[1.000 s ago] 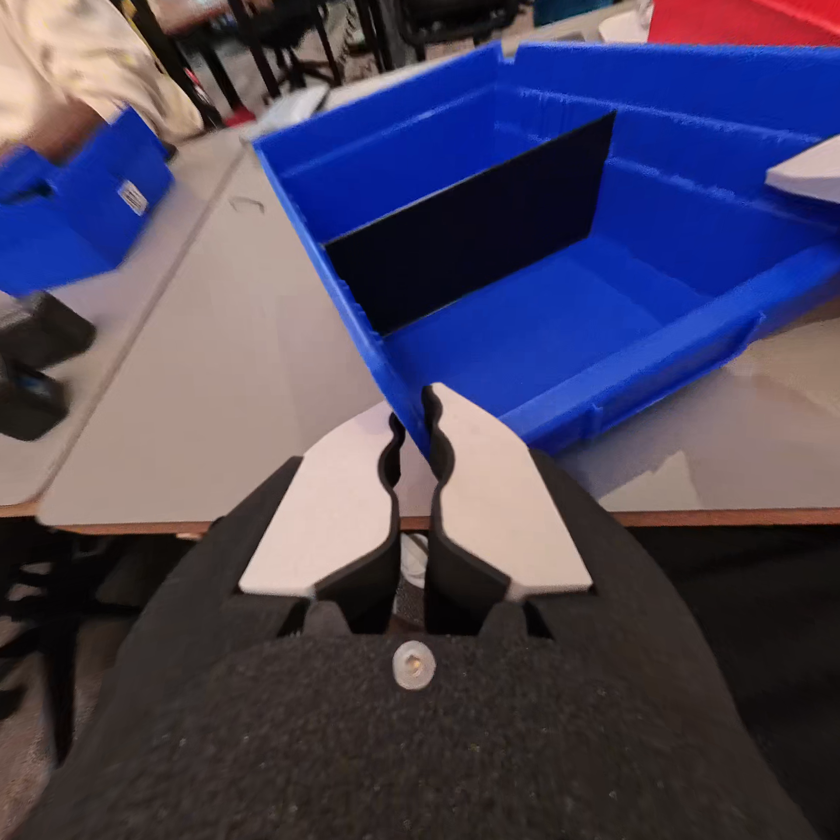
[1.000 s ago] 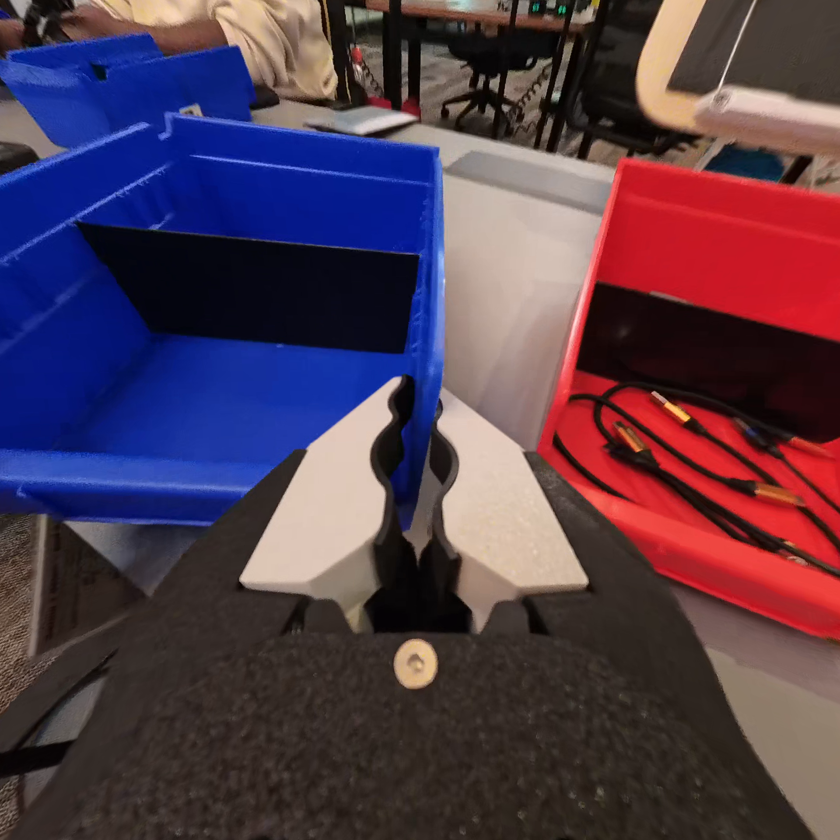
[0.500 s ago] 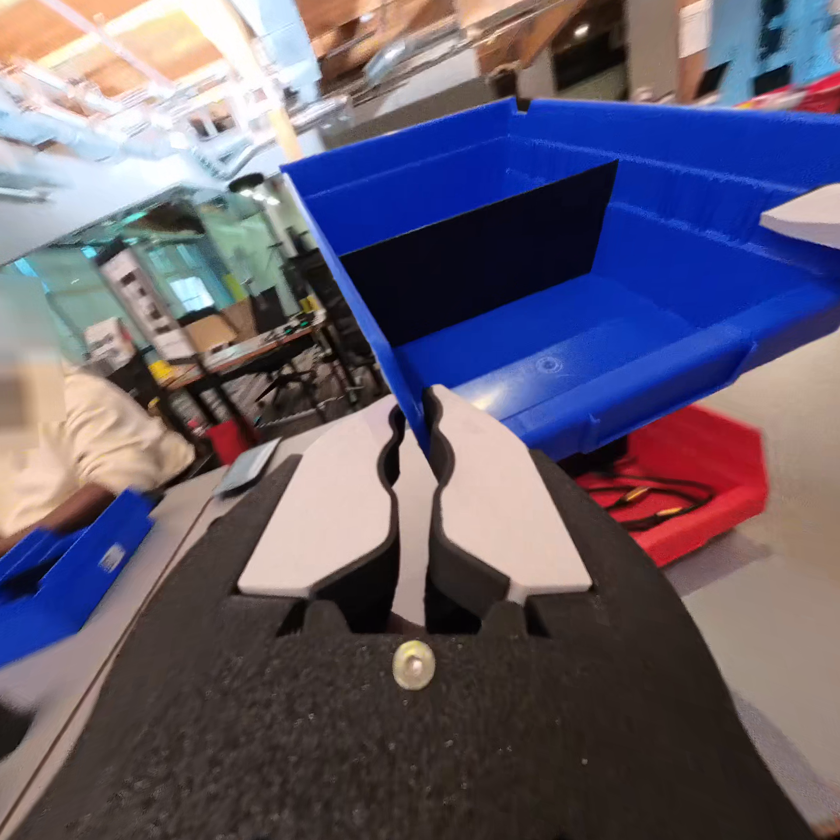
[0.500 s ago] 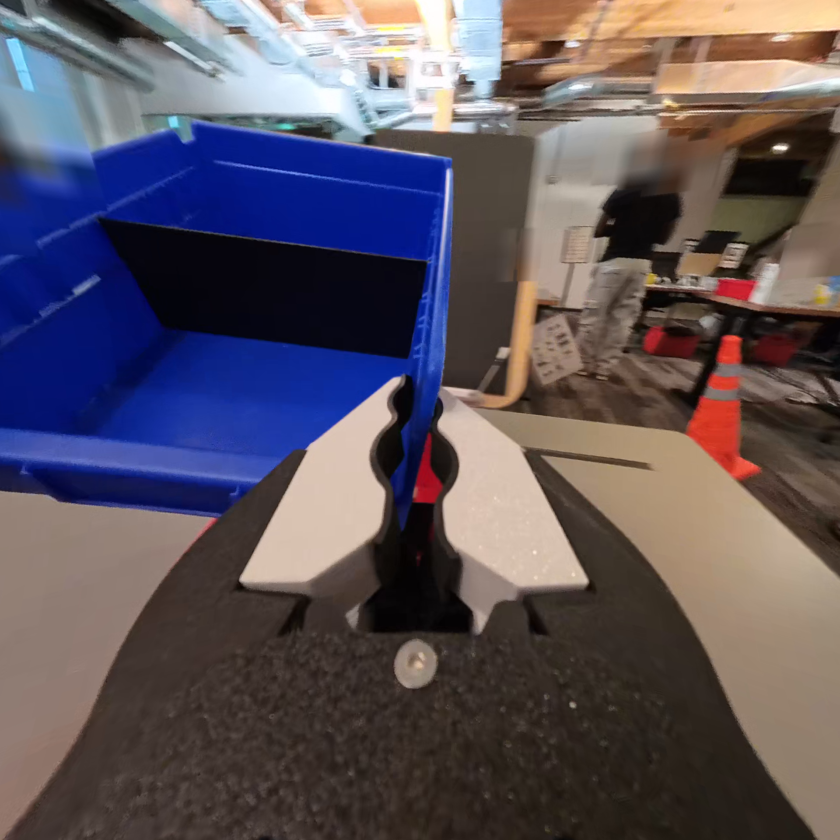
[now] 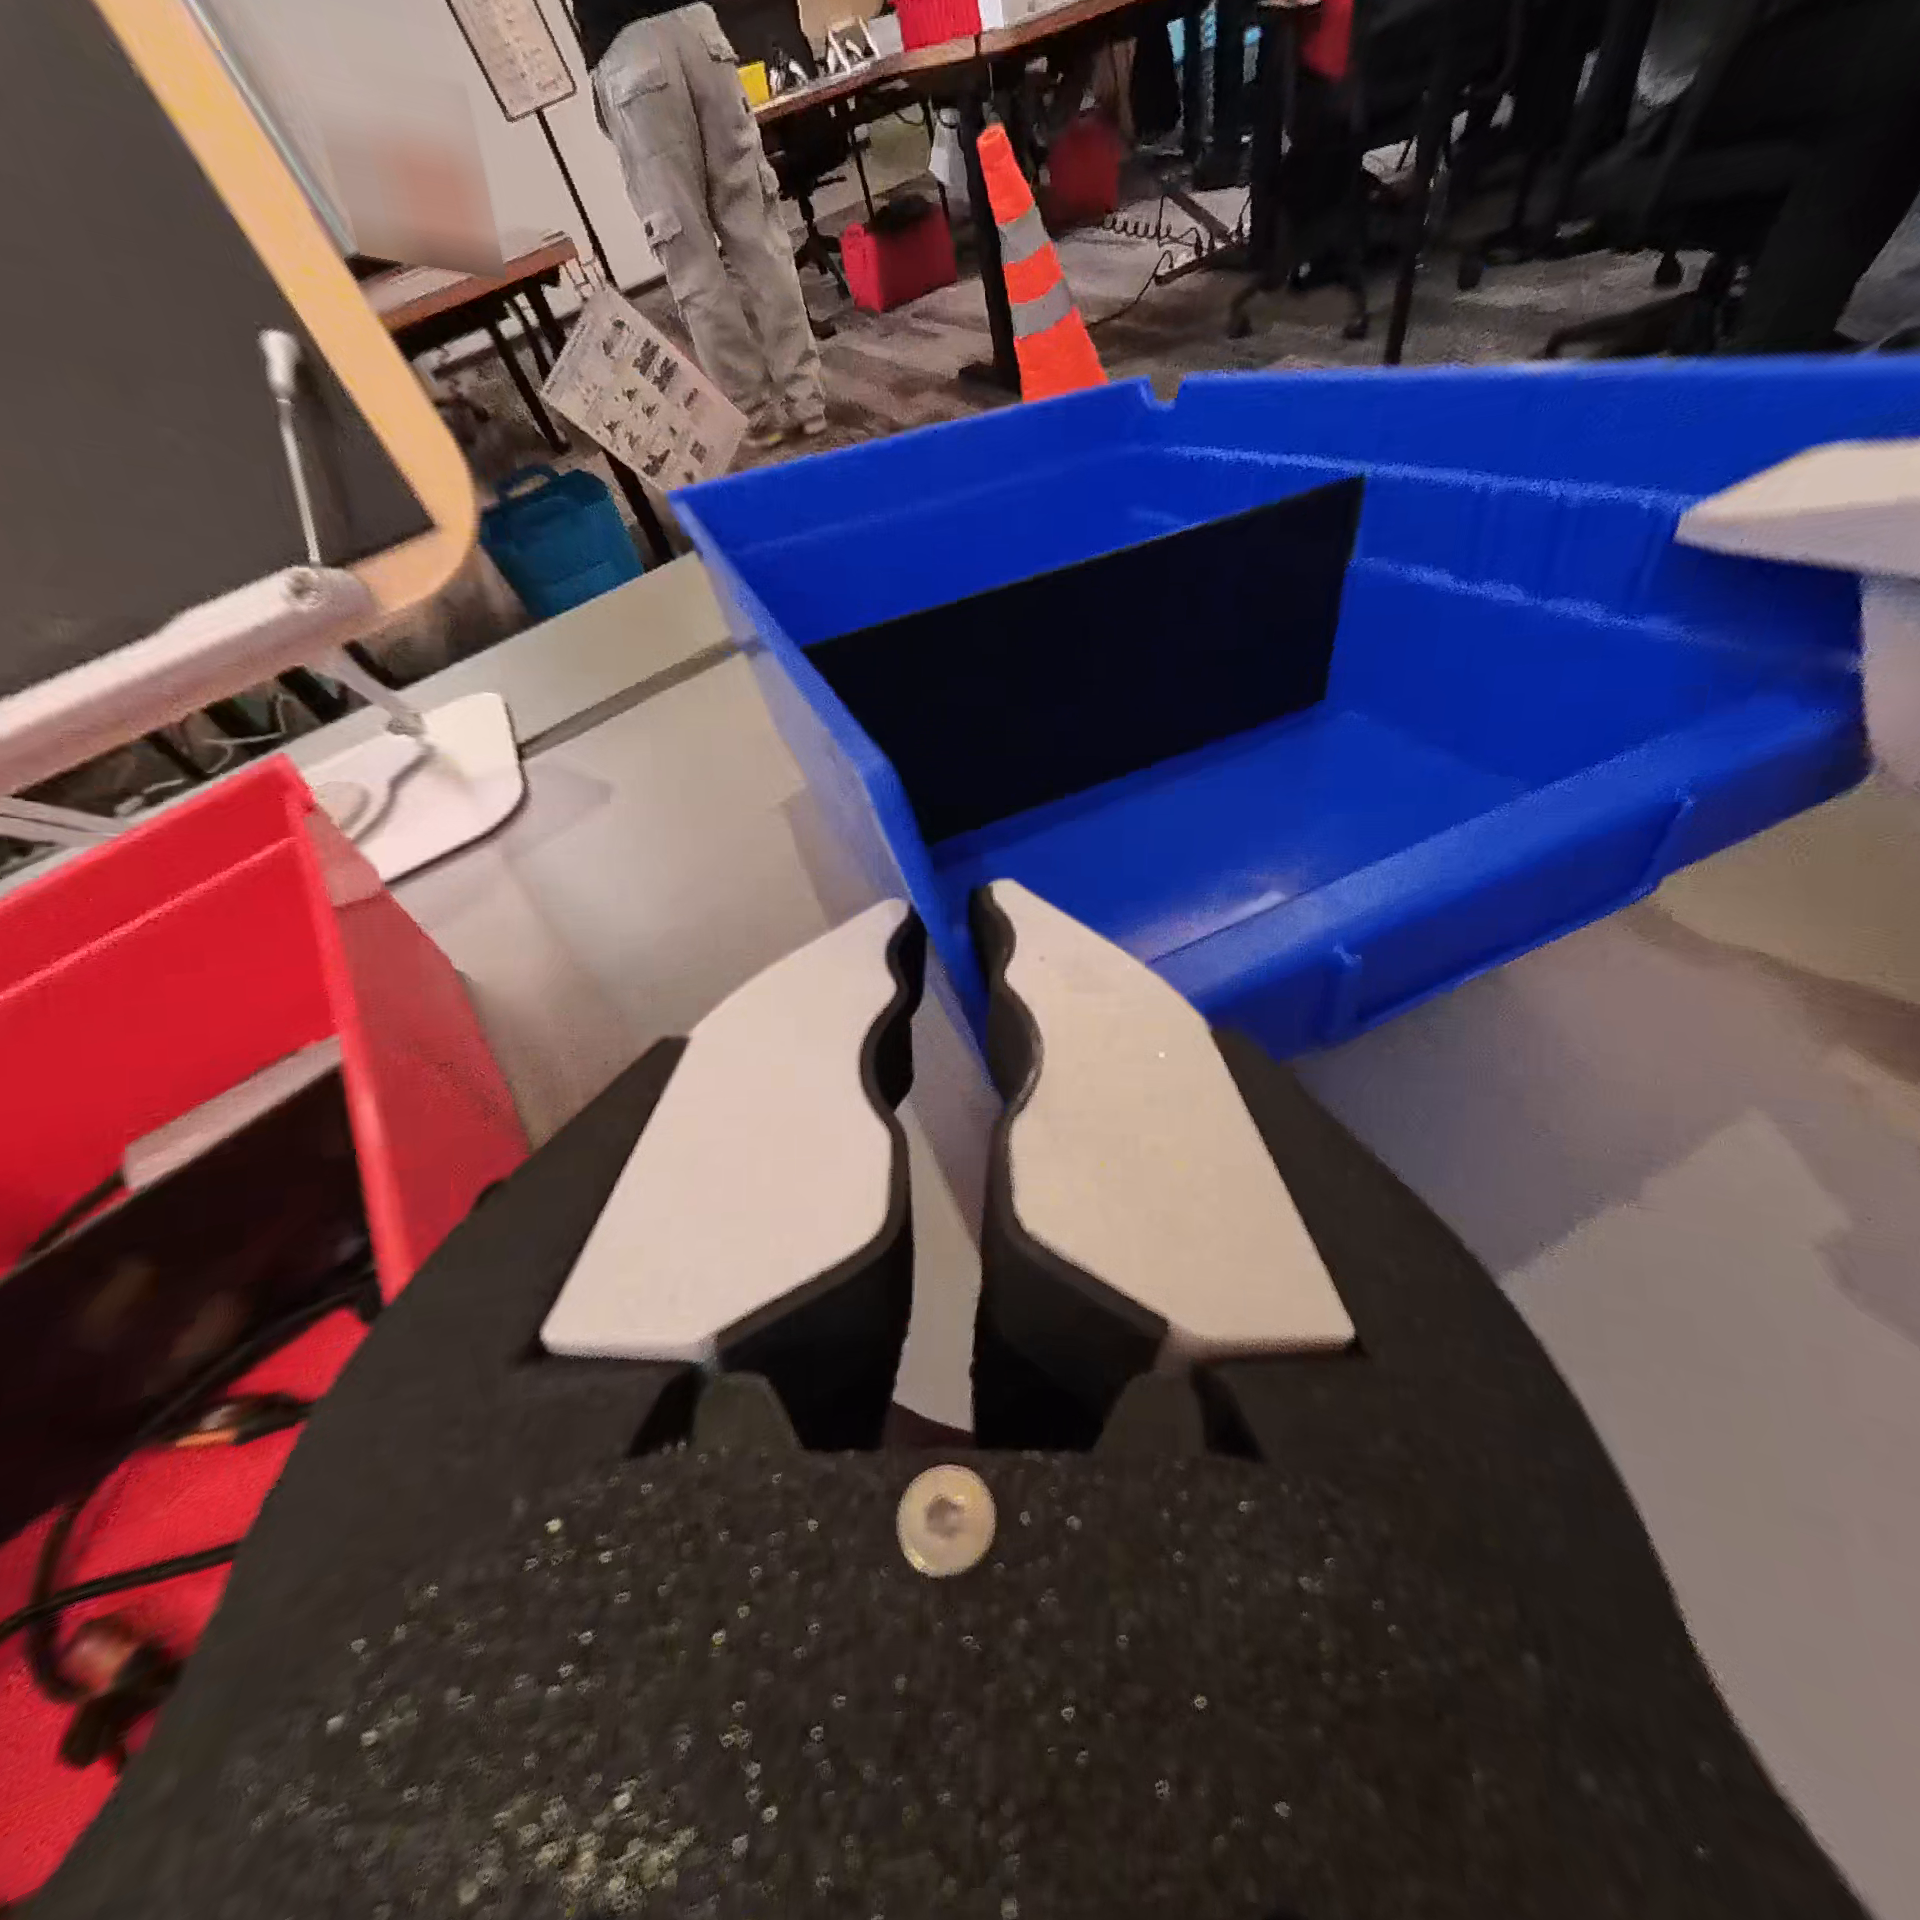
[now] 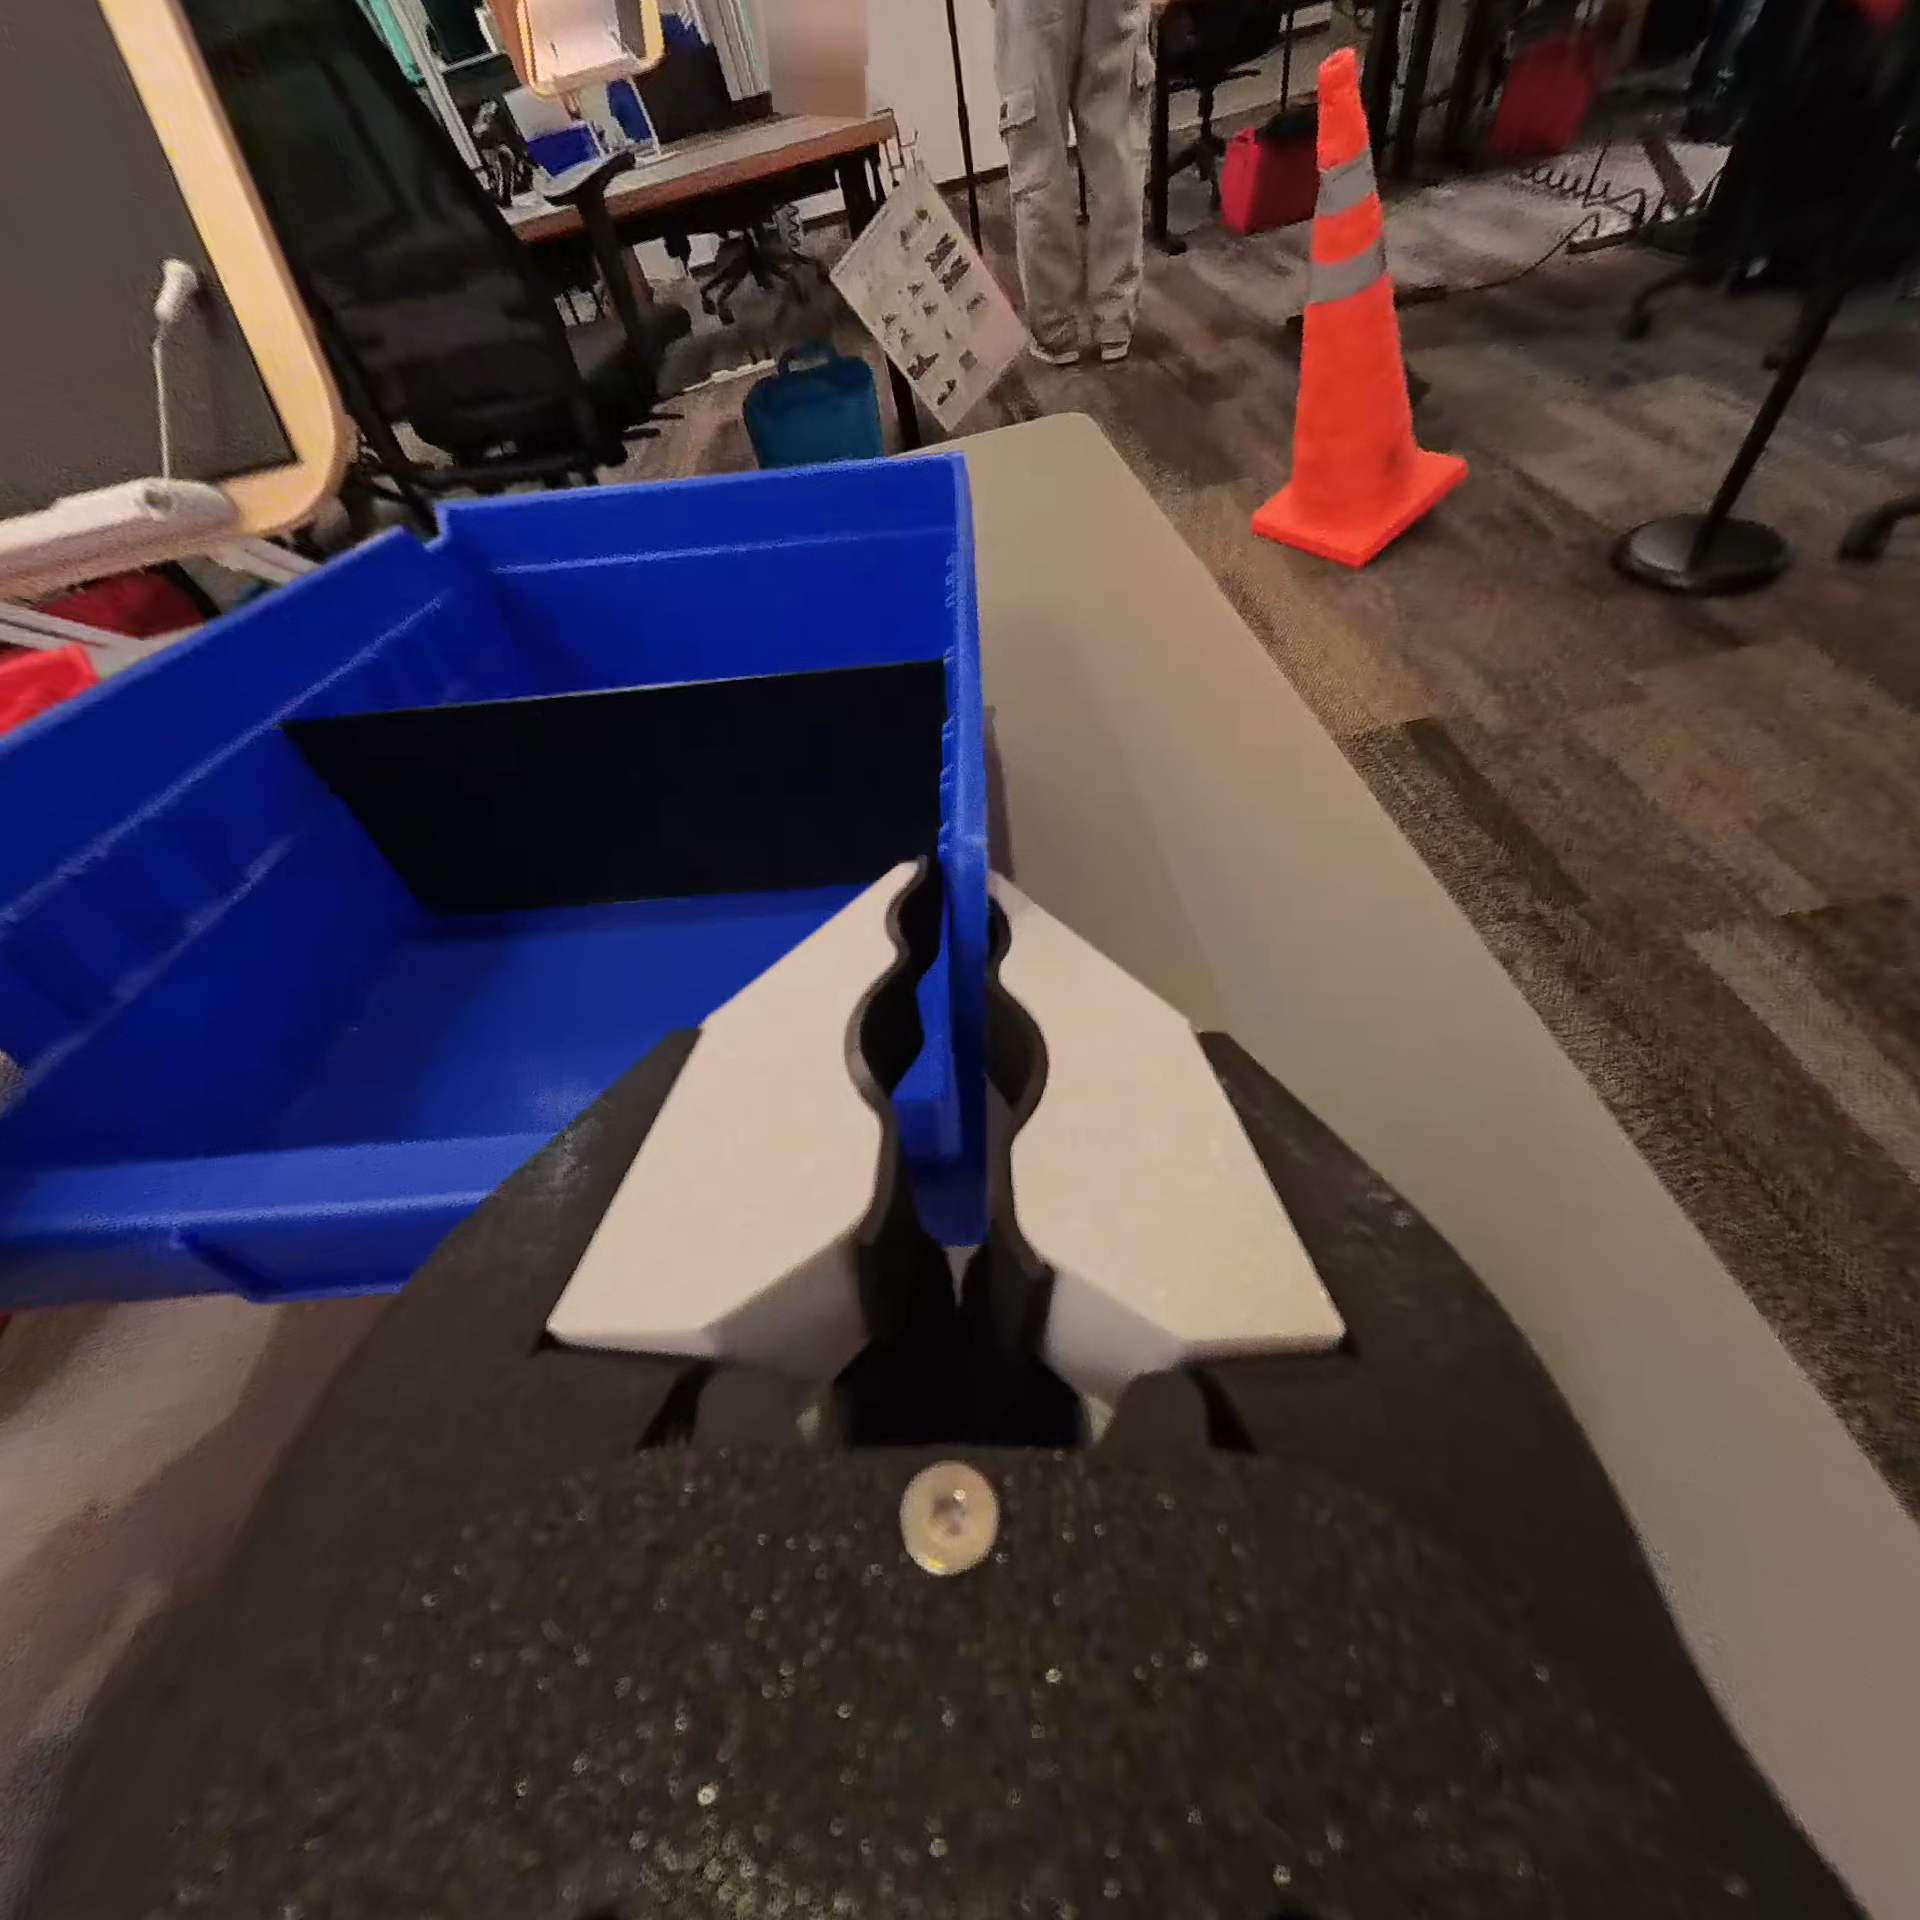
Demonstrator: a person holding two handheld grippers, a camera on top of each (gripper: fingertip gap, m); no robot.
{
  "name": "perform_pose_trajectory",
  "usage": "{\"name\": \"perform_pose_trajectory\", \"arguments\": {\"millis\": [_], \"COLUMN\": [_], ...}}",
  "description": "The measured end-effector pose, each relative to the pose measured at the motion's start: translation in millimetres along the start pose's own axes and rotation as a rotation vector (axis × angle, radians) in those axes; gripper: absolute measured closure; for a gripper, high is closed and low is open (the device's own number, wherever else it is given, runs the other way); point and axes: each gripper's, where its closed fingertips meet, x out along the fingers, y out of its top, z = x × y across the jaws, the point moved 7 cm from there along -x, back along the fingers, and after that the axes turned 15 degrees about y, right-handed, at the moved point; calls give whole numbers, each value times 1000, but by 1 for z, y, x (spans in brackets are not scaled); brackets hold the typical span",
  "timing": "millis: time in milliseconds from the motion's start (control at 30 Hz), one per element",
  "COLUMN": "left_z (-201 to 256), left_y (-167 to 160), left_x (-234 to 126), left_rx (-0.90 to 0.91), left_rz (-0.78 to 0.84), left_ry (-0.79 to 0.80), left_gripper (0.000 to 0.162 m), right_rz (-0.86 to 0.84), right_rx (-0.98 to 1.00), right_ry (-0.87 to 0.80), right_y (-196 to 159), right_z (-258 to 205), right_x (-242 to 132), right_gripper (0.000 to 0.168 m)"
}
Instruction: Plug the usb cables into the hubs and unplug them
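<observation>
Blue plastic sits between the jaws of both grippers. The left gripper (image 5: 943, 914) is almost closed, and its jaws pinch the near left corner of the bin (image 5: 1351, 790), where the side wall meets the low front lip. The right gripper (image 6: 956, 894) is closed the same way on the right wall of the bin (image 6: 644, 561), with the wall edge running deep between its wavy black pads. Both grippers point forward and a little downward, one at each side of the bin. In the left wrist view a grey tip of the right gripper shows at the far right, on the bin's right wall.

The bin is over the grey table (image 5: 644, 831); I cannot tell if its bottom touches the table. One black divider (image 5: 1091, 665) stands upright across the bin, and the front part before it holds nothing.

To the left of the left gripper is one red bin (image 5: 187, 956), near the blue one but apart from it. It has a dark divider and black cables (image 5: 114, 1558) in it. Behind it a white lamp base (image 5: 436, 769) rests on the table.

On the floor beyond the table stand one orange cone (image 6: 1351, 343), one small blue bag (image 6: 816, 410) and a leaning printed board (image 6: 935, 291). One person (image 6: 1075, 156) stands near the board, seen from the legs.
</observation>
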Motion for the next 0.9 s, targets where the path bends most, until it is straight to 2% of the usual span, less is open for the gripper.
{"name": "perform_pose_trajectory", "arguments": {"millis": [67, 200, 267, 333, 367, 400, 500, 567, 600, 667, 700, 767, 800, 900], "left_z": [7, 10, 10, 0, -10, -25, -93, -153, -183, -236, -253, -271, -273, -263], "left_y": [-14, -40, -46, -44, -41, -38, -35, -43, -50, -65, -73, -91, -102, -134], "left_x": [3, 6, 1, -15, -26, -38, -77, -95, -103, -117, -121, -116, -109, -82], "left_rx": [-20, -82, -53, -64, -89, -110, -193, -233, -259, -311, -318, -306, -295, -273], "left_rz": [-44, -154, -185, -169, -157, -141, -27, 39, 54, 57, 43, -6, -45, -204], "left_ry": [-12, -126, -221, -319, -363, -383, -334, -172, -61, 147, 208, 251, 241, 138], "left_gripper": [153, 149, 144, 151, 143, 142, 137, 132, 130, 126, 125, 116, 114, 109], "right_rz": [-24, -207, -204, -220, -220, -192, -16, 129, 175, 186, 162, 79, 16, -115], "right_rx": [-60, -66, -46, -27, -28, -35, -106, -240, -307, -417, -423, -344, -308, -271], "right_ry": [-9, -72, -84, -64, -57, -72, -212, -247, -210, -15, 126, 422, 492, 403], "right_y": [-4, -28, -31, -32, -31, -28, 0, 27, 37, 36, 25, -13, -34, -76], "right_z": [2, 7, 9, 5, 2, -1, -14, -45, -72, -139, -175, -244, -266, -284], "right_x": [5, 19, 21, 20, 17, 13, -9, -22, -24, -16, -8, 12, 24, 59], "right_gripper": [166, 163, 161, 163, 163, 163, 149, 144, 144, 145, 144, 134, 126, 122]}}
